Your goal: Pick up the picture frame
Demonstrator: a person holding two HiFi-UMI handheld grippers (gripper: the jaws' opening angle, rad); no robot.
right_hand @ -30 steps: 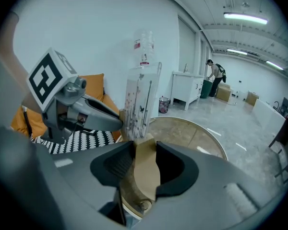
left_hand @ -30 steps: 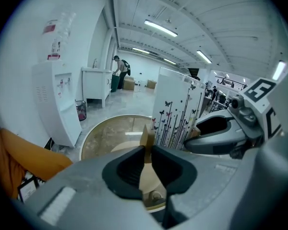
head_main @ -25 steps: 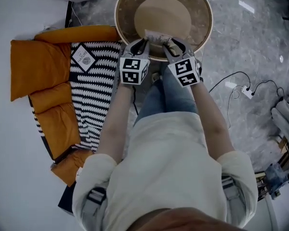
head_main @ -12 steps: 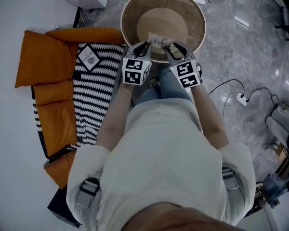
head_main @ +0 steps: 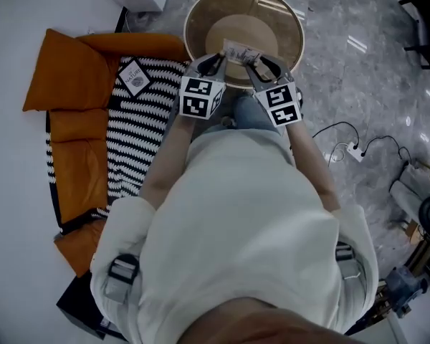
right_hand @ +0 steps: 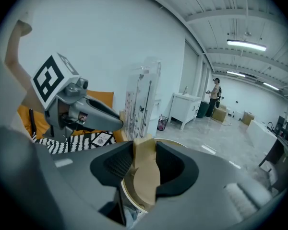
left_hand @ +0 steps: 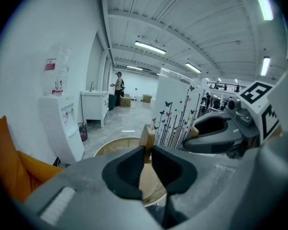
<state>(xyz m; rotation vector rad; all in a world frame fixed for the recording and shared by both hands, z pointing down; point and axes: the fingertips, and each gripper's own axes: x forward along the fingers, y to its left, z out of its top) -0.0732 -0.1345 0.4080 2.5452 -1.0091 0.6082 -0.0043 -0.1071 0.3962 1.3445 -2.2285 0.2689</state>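
Observation:
The picture frame (head_main: 240, 52) is a clear sheet printed with butterflies and flower stems, standing in a pale wooden foot. It hangs between both grippers above the round wooden table (head_main: 198, 14). My left gripper (head_main: 213, 64) is shut on the frame's left end; in the left gripper view the wooden foot (left_hand: 147, 136) shows at the narrow gap and the printed sheet (left_hand: 175, 113) rises to the right. My right gripper (head_main: 262, 67) is shut on the right end, its pads pressing the wooden foot (right_hand: 144, 153). The sheet (right_hand: 142, 103) stands just behind.
Orange cushions (head_main: 75, 117) and a black-and-white striped cushion (head_main: 140, 131) lie left of the person's legs. A cable and power strip (head_main: 355, 153) lie on the marble floor at right. A water dispenser (left_hand: 62, 123) and white cabinet (left_hand: 93, 107) stand beyond; a person (left_hand: 118, 84) stands far off.
Both grippers have risen together with the picture frame held between them, and the table now looks smaller and farther below. The jaws kept their grip.

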